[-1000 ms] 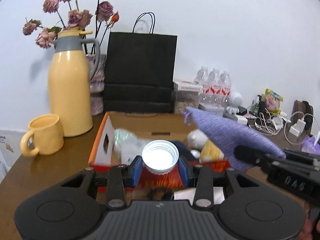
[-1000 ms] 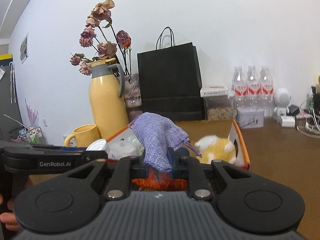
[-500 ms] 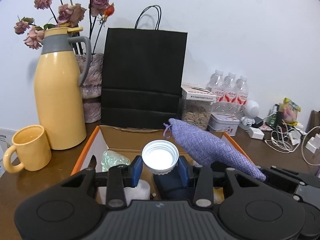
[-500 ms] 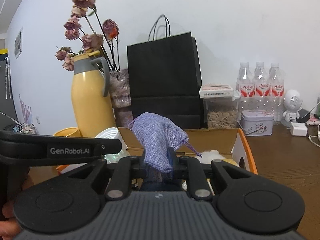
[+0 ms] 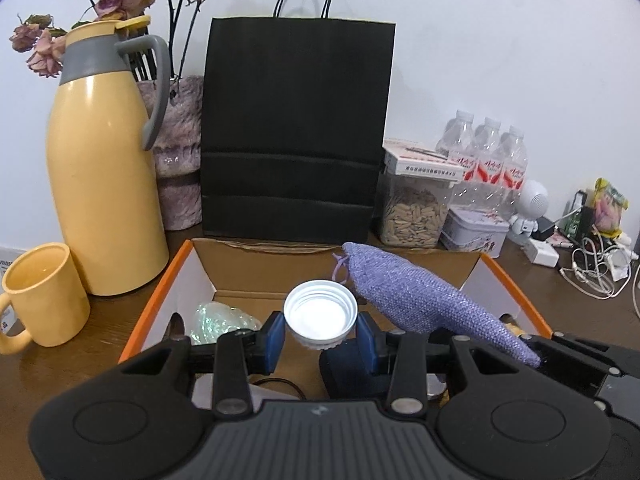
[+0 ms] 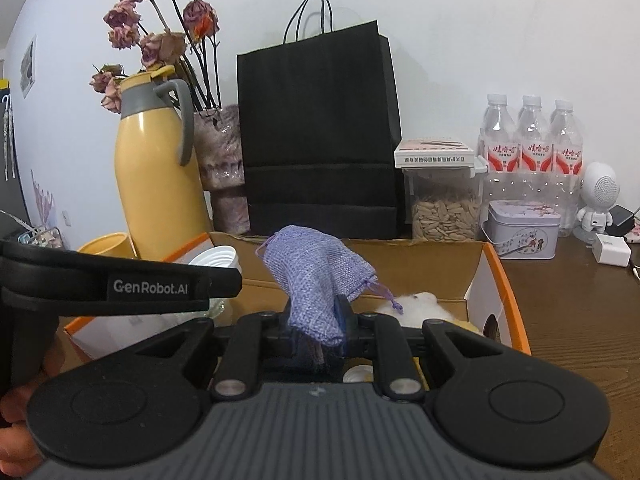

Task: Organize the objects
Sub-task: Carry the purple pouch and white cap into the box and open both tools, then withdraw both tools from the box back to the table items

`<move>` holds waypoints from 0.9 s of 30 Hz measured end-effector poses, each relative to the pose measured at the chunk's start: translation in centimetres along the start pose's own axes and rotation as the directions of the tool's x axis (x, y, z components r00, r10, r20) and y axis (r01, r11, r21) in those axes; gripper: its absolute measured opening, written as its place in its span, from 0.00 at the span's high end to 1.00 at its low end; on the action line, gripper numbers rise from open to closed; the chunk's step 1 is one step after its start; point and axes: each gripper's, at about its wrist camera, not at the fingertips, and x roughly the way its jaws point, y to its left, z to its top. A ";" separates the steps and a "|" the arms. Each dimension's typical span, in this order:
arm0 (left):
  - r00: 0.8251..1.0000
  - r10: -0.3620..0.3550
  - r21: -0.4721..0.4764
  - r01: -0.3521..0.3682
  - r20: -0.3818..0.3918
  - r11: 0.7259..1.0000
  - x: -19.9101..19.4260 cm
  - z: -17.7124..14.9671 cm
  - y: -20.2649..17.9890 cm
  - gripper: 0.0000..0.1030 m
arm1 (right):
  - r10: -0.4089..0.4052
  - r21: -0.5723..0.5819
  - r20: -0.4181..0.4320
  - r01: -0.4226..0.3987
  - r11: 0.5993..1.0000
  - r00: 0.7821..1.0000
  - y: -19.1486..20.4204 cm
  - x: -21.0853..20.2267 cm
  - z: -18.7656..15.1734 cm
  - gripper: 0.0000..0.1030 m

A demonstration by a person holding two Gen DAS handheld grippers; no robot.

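left gripper (image 5: 320,338) pinched white cap (image 5: 320,314), frame centre | right gripper (image 6: 316,320) jaws just eased, apparently gripping purple pouch (image 6: 314,280) | both above box (image 5: 156,300) | lower before releasing

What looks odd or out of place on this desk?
The flowers behind the yellow thermos jug are dried out and drooping. A tangle of white cables and chargers sprawls at the desk's right end. Nothing looks spilled or broken; the black paper bag stands upright behind the orange-edged cardboard box.
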 end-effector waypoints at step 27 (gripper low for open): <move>0.998 0.042 -0.006 -0.042 0.049 0.999 -1.9 -0.6 0.0 0.00 | -0.077 -0.045 -0.002 0.076 0.996 0.997 -0.5 -1.9 0.0 0.00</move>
